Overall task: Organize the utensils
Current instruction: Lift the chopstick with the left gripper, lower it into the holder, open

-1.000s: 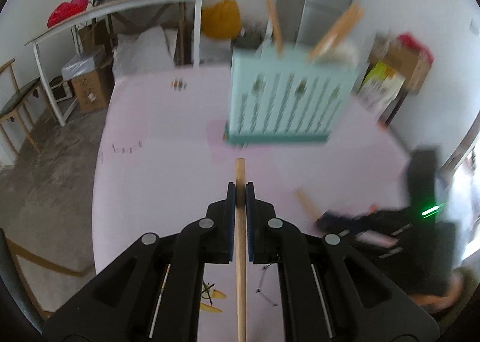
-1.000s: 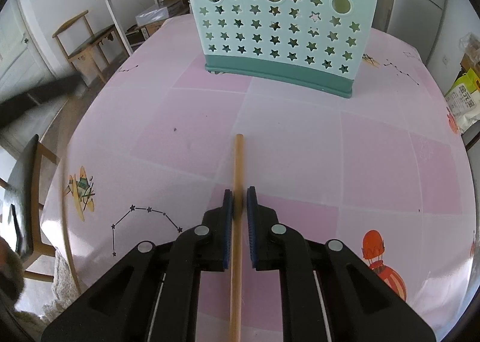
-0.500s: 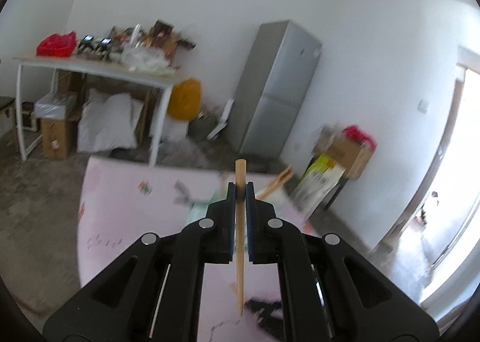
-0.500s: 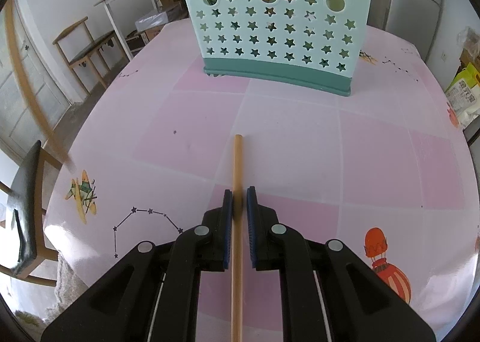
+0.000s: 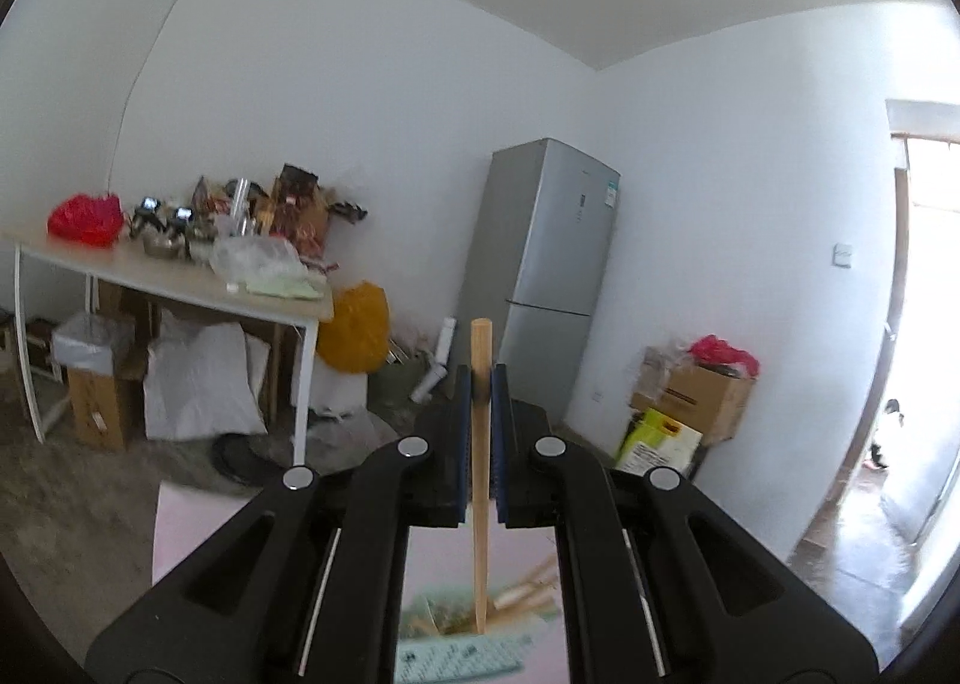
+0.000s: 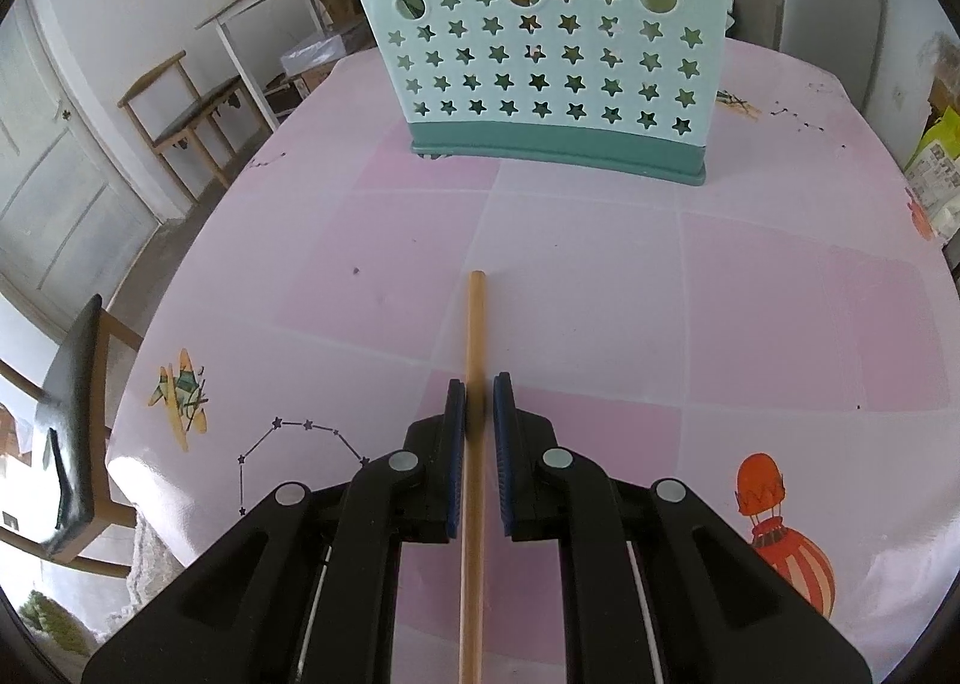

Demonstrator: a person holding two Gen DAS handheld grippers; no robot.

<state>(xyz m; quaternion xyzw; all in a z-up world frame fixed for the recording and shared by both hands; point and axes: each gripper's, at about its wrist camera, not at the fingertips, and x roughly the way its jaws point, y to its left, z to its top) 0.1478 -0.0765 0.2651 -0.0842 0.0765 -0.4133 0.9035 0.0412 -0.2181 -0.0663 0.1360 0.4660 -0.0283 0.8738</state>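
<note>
My left gripper (image 5: 479, 375) is shut on a wooden chopstick (image 5: 480, 480), held upright with its lower tip over the open top of the mint-green utensil basket (image 5: 462, 657), where other wooden utensils (image 5: 528, 594) lean. My right gripper (image 6: 479, 384) is shut on a second wooden chopstick (image 6: 474, 336), held low over the pink table (image 6: 720, 294). The star-pierced basket also shows in the right wrist view (image 6: 540, 54), standing upright at the far side of the table, well ahead of that gripper.
In the left wrist view, a cluttered white side table (image 5: 180, 276), a grey fridge (image 5: 552, 276) and cardboard boxes (image 5: 690, 396) line the walls. In the right wrist view, a wooden chair (image 6: 186, 114) stands left of the table, another chair (image 6: 72, 414) at its near-left edge.
My left gripper has risen and tilted up with its chopstick, from facing the basket to standing over its top. My right gripper with its chopstick has barely moved.
</note>
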